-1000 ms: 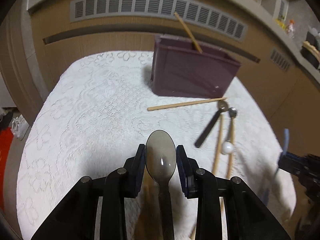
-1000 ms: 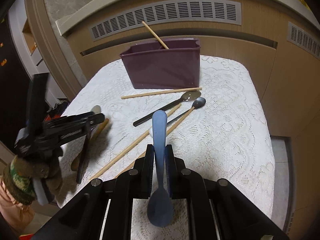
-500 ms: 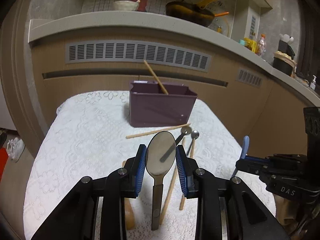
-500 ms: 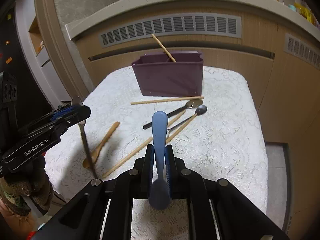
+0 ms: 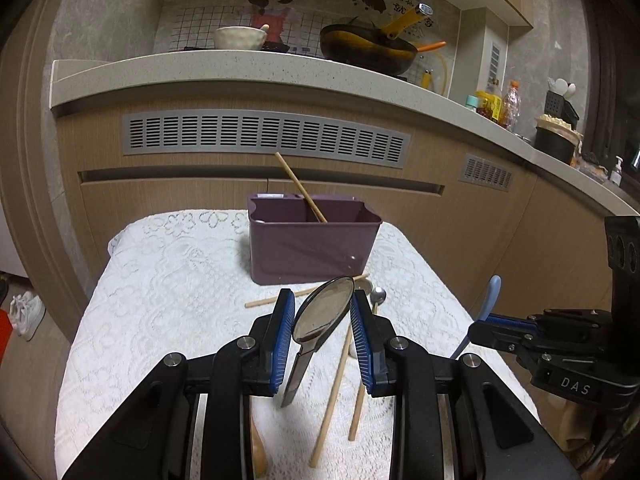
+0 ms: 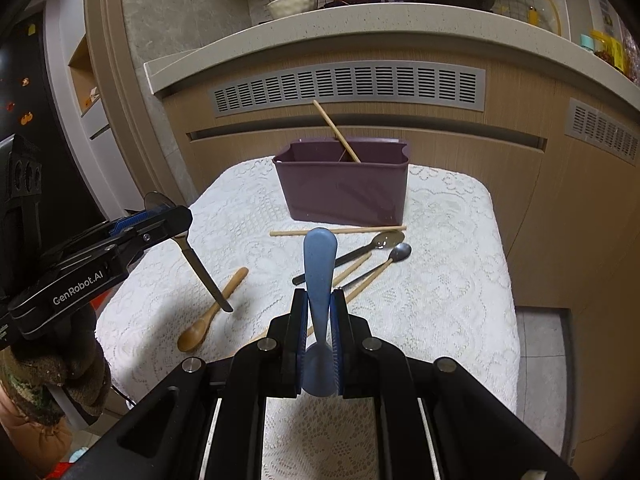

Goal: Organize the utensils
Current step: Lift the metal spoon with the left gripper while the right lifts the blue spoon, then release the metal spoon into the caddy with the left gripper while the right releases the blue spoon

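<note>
My left gripper point(image 5: 322, 320) is shut on a metal spoon point(image 5: 324, 314) by its bowl; the handle hangs down above the table. From the right wrist view the same gripper point(image 6: 160, 216) and spoon point(image 6: 200, 268) show at the left. My right gripper point(image 6: 319, 316) is shut on a blue plastic spoon point(image 6: 319, 264), handle pointing up; it shows in the left wrist view too point(image 5: 490, 296). A purple utensil box point(image 5: 312, 250) point(image 6: 342, 188) stands at the table's far side with one chopstick point(image 6: 334, 130) leaning in it.
On the lace tablecloth point(image 6: 440, 280) lie a wooden spoon point(image 6: 212, 314), a black-handled spoon point(image 6: 352, 254), a small spoon point(image 6: 396, 256) and loose chopsticks point(image 6: 338, 231). A kitchen cabinet with a vent grille point(image 5: 264, 138) stands behind the table.
Both grippers have lifted their spoons up off the table and tilted up. The metal spoon now hangs slanted in the left gripper.
</note>
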Motion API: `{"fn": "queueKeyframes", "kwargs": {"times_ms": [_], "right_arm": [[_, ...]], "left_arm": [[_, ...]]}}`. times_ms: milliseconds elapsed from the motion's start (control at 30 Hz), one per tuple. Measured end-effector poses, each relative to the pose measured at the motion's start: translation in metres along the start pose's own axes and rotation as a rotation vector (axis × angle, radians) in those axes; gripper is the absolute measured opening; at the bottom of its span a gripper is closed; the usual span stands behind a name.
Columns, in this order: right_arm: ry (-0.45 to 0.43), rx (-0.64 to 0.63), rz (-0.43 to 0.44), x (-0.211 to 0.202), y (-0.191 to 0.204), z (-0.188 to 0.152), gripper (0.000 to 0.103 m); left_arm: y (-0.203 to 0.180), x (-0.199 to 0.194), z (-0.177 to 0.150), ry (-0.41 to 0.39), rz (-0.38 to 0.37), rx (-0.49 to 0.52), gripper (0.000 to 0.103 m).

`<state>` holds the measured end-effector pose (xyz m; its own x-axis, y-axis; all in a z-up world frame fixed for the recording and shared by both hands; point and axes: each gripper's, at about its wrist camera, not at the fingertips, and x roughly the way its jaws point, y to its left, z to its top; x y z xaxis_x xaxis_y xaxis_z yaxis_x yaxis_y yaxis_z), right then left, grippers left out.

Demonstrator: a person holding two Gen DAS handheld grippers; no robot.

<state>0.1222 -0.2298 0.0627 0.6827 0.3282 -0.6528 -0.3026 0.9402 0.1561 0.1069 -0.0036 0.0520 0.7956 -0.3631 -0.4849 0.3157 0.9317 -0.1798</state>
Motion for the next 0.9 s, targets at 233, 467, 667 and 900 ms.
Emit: {"fn": "queueKeyframes", "kwargs": {"times_ms": [233,467,667,900], "right_arm": [[-0.01,-0.011,-0.011,0.002,0.002,0.009,0.01],[-0.007,-0.014,-0.012,0.003,0.004,0.011,0.01],[-0.093,-0.039,0.002,-0.019,0.004,0.049,0.01],[-0.316,-0.133,-0.075,-0.066,0.013,0.176,0.01]], "left_arm": [[0.0,0.001,0.007,-0.005,-0.008,0.004,0.029],[0.001,0.001,0.009,-0.007,-0.015,-0.005,0.029],[-0.003,-0.01,0.045,-0.059,-0.058,0.023,0.029],[-0.004,-0.018,0.172,-0.23,-0.122,0.04,0.029]]}}
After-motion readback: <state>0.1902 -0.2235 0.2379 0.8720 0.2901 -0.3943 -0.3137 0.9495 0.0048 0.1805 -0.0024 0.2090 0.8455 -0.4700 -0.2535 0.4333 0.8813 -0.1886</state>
